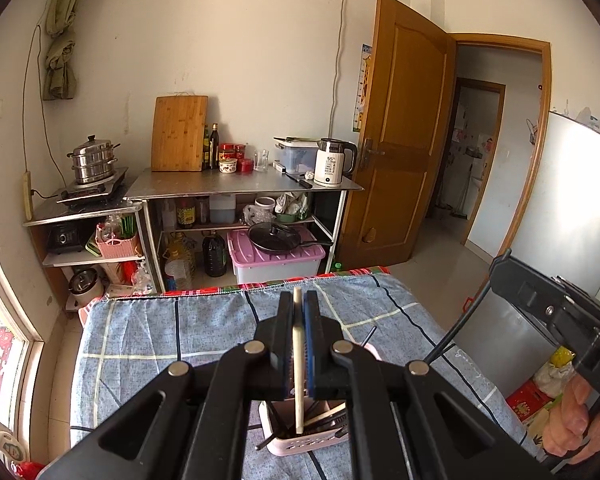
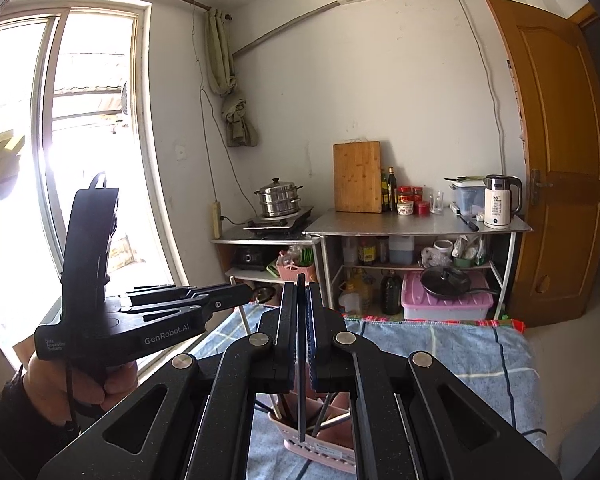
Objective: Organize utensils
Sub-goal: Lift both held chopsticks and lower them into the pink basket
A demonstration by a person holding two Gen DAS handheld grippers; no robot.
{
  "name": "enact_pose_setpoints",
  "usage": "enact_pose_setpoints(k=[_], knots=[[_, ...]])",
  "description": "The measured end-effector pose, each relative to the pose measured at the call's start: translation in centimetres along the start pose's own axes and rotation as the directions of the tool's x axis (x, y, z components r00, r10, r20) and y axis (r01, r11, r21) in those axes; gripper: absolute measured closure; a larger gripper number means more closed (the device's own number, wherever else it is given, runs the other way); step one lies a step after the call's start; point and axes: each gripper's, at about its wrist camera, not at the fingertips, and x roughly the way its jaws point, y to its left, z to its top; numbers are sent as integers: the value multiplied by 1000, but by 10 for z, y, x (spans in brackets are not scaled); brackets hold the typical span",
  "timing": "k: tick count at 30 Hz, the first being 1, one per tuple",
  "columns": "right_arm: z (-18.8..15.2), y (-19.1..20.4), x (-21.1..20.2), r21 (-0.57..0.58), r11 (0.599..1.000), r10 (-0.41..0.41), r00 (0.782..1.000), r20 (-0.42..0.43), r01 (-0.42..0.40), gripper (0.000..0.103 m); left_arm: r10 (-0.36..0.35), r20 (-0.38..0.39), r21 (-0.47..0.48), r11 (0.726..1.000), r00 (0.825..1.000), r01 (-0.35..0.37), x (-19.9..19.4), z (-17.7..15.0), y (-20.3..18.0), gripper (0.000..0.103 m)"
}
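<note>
Blue checked tablecloth, kitchen shelves

A cream-coloured chopstick is standing nearly upright, pinched along its upper part between the left gripper's fingers, its lower end dipping into the pink slotted basket that is sitting on the blue checked cloth. A dark chopstick is hanging just as steeply between the right gripper's fingers — its tip reaching down inside the same basket. Several more dark and pale sticks are leaning at angles inside the basket — too tangled for counting.
</note>
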Motion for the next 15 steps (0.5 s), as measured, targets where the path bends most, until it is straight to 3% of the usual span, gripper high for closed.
enact_pose_setpoints(k=[7,15], knots=[[-3,-4,14,0,1000,-23,1000,7,23,99,-13,-17,-13,1000,1000,13,19,-11,8,98],[-27,-14,35,14,1000,-20,997,-76,21,99,-17,-88,-15,1000,996,16,35,-28,11,98]])
